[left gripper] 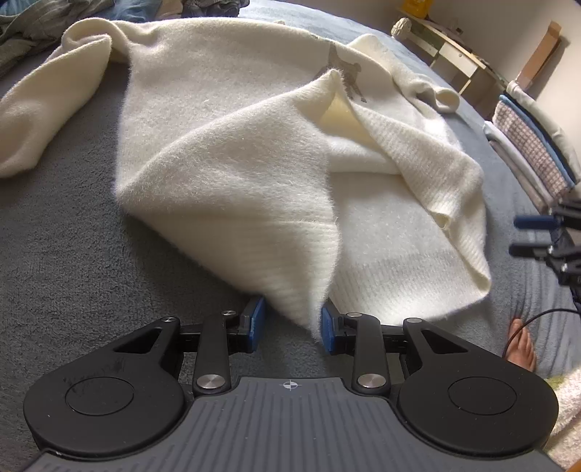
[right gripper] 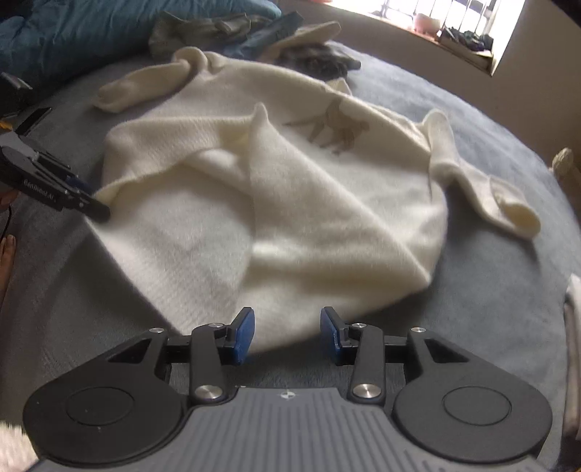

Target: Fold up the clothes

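A cream fluffy sweater [left gripper: 225, 145] with a brown horse motif [right gripper: 334, 127] lies spread on a grey blanket [left gripper: 72, 236], sleeves out to both sides. My left gripper [left gripper: 290, 323] is shut on a hem corner, which rises from the bed in a tented fold between the blue pads. The right wrist view shows the same grip at the sweater's [right gripper: 290, 203] left edge, the left gripper [right gripper: 90, 203] pulling the corner to a point. My right gripper [right gripper: 287, 334] stands open just above the near hem, with nothing pinched. It shows at the right edge of the left wrist view too, the right gripper [left gripper: 523, 236] empty.
A stack of folded clothes [left gripper: 533, 145] sits at the bed's right side, with a wooden shelf [left gripper: 454, 51] behind it. Loose garments [right gripper: 254, 32] and a blue duvet [right gripper: 90, 29] lie beyond the sweater. A person's bare foot [left gripper: 523, 345] rests on the blanket near the right gripper.
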The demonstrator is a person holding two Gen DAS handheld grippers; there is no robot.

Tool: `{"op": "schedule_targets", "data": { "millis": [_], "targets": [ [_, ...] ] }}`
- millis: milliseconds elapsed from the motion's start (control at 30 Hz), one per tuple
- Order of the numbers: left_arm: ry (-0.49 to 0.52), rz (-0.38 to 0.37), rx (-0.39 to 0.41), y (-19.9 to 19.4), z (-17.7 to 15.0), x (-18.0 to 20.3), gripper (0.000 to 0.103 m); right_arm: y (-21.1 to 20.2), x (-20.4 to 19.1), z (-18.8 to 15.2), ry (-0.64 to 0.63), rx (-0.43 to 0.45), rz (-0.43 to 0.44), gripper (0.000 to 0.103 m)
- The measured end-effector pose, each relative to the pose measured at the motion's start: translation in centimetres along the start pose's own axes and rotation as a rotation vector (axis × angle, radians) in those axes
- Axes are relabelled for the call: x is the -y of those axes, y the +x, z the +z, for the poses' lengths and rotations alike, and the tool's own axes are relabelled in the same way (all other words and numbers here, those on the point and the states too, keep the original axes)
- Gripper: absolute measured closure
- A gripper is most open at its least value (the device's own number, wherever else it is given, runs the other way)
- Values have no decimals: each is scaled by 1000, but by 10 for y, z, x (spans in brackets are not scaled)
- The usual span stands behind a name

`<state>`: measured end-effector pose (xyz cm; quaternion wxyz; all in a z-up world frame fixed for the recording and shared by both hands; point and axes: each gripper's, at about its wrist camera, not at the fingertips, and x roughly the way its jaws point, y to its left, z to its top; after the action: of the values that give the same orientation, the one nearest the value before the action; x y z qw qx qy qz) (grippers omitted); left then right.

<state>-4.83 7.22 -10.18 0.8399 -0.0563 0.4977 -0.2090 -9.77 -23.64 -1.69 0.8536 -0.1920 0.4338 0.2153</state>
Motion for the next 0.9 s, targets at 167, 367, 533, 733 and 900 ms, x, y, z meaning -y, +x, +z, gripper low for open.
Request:
{"op": "schedule_targets", "data": {
  "millis": [167, 367, 533, 733, 900],
  "targets": [
    [45, 23, 6, -6, -3, 6, 72, 40, -20, 25, -50, 35, 39, 60],
    [160, 37, 58, -29, -4, 21, 69, 74, -27, 16, -74, -12, -7, 61],
    [288, 69, 107, -23, 6, 43, 57, 68, -26, 13, -69, 2, -78, 92],
    [480, 246, 89, 20, 11, 68, 60, 37, -7, 2, 80, 41, -116, 99],
    [515, 310, 102, 15, 2, 64, 96, 5, 29, -22, 338, 42, -127, 100]
  ]
}}
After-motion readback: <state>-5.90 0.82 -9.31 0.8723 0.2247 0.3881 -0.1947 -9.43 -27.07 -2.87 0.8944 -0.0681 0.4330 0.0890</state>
